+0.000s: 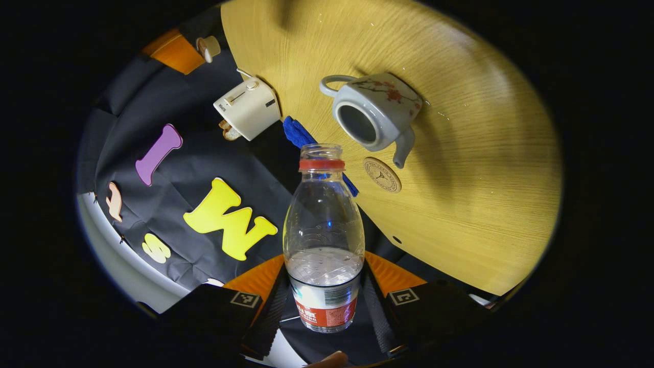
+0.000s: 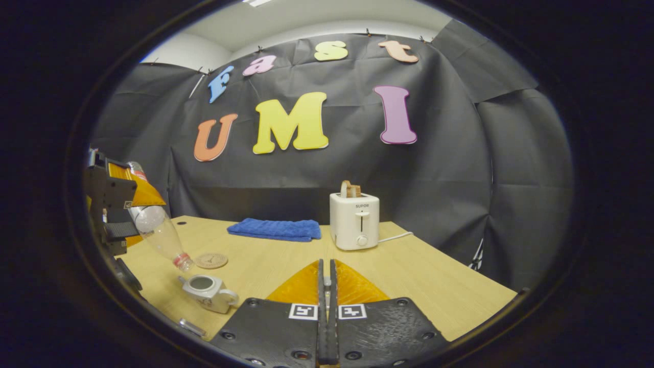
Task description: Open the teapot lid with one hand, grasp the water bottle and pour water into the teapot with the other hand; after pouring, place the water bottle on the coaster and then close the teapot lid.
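In the left gripper view we see our left gripper clamped on the water bottle, one finger pressing each side of its lower body near the label. The bottle has no cap, its mouth points away from the camera, and a little water sits in the lower part. Past the mouth lies the desk, with the teapot standing on it, lid off, its dark opening plain to see. The coaster lies flat just beside the teapot's spout, apart from the pot. A blue cloth lies at the desk's edge behind the bottle's neck, and a white toaster stands near that same edge.

In the right gripper view we see the left gripper at the far left, holding the water bottle tilted neck-down above the desk. The bottle's mouth hangs just above the open teapot, which stands near the desk's near-left edge, with the coaster just behind it. The blue cloth lies along the far edge, and the toaster stands beside it with bread in its slot.

Our right gripper has its fingers closed against each other, with nothing between them that we can see.
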### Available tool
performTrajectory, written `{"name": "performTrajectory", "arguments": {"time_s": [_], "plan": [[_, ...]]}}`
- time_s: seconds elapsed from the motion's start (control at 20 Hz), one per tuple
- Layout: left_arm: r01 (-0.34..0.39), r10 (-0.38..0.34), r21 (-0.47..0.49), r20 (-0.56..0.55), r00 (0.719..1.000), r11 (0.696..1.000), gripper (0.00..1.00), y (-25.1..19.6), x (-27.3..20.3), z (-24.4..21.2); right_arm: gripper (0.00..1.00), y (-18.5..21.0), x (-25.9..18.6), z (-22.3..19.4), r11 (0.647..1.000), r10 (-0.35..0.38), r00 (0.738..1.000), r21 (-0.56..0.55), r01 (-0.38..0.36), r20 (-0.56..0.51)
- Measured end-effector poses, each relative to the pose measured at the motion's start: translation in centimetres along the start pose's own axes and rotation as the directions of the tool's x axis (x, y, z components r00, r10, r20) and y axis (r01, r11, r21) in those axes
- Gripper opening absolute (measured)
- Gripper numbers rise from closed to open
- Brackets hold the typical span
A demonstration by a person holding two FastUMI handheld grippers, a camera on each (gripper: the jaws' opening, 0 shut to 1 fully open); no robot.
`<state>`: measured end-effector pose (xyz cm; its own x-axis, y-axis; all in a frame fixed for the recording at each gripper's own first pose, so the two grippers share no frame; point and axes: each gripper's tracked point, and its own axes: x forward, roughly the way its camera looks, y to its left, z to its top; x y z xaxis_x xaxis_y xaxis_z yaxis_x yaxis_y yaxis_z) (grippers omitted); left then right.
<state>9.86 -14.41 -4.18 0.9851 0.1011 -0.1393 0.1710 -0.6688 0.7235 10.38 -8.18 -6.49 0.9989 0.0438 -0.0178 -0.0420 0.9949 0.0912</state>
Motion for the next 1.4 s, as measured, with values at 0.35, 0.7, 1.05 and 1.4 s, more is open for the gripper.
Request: {"name": "performTrajectory", "arguments": {"time_s": [0.35,0.7,1.05,1.4], "plan": [[0.09,-0.037,-0.396,0.139,0.99,0.914,0.76,-2.9,-0.6,1.5,0.0,-1.7,-0.7,0.8,0.999,-0.048,0.999,0.001,0.048,0.01],[0.126,-0.049,-0.678,0.131,0.99,0.724,0.76,-4.1,1.1,-0.8,0.0,-0.4,-1.3,1.3,0.997,-0.045,0.998,-0.064,0.047,0.034],[0.106,-0.02,-0.987,0.104,0.994,0.122,0.76,-4.1,3.2,-2.9,0.0,1.6,-1.4,0.9,0.996,0.001,1.0,-0.094,0.0,0.013],[0.098,0.173,-0.953,0.049,0.984,-0.288,0.76,-1.2,6.2,-2.0,0.0,2.1,-1.5,0.7,0.997,0.035,0.999,-0.072,-0.035,0.0]]}}
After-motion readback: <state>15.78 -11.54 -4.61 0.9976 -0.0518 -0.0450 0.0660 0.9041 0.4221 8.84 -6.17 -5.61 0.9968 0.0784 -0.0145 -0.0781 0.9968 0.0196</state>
